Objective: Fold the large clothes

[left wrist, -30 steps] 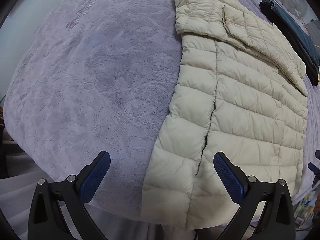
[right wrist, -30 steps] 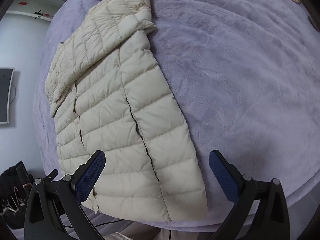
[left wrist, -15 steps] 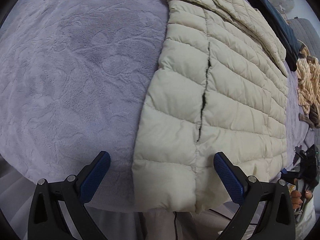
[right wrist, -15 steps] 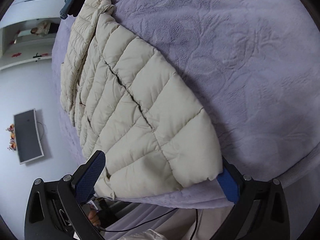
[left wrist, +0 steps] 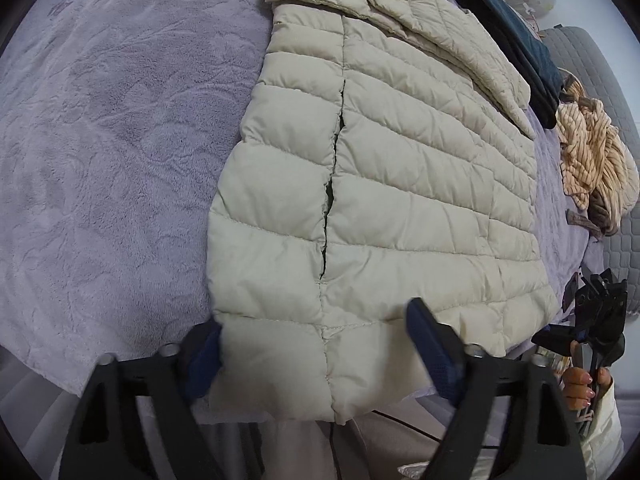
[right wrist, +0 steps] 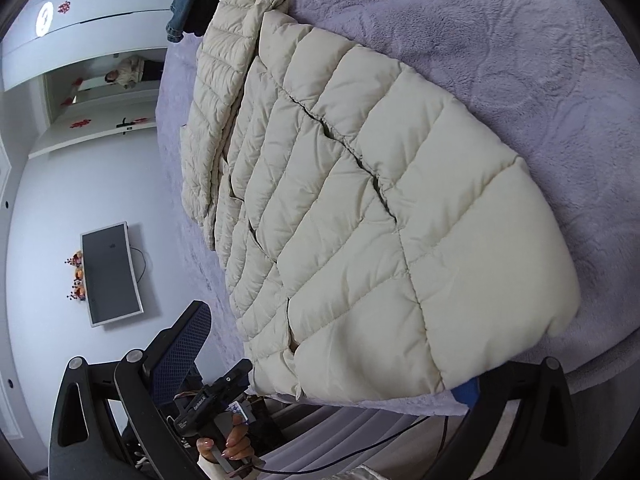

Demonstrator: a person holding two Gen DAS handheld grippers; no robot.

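Note:
A cream quilted puffer jacket [left wrist: 384,168] lies flat on a lilac bed cover, sleeves folded in, hem at the near edge. My left gripper [left wrist: 316,354] is open, its blue fingers straddling the hem's left corner. In the right wrist view the jacket [right wrist: 360,208] fills the middle; my right gripper [right wrist: 324,354] is open, with the hem's other corner between its fingers. The right-hand pad is mostly hidden under the hem.
The lilac bed cover [left wrist: 112,140] spreads left of the jacket. Dark jeans [left wrist: 516,36] and a striped tan garment [left wrist: 592,152] lie at the far right. A wall monitor [right wrist: 110,274] shows past the bed edge.
Both grippers moved down and in to the jacket's hem, one at each corner. The left gripper's jaws have narrowed somewhat around the hem.

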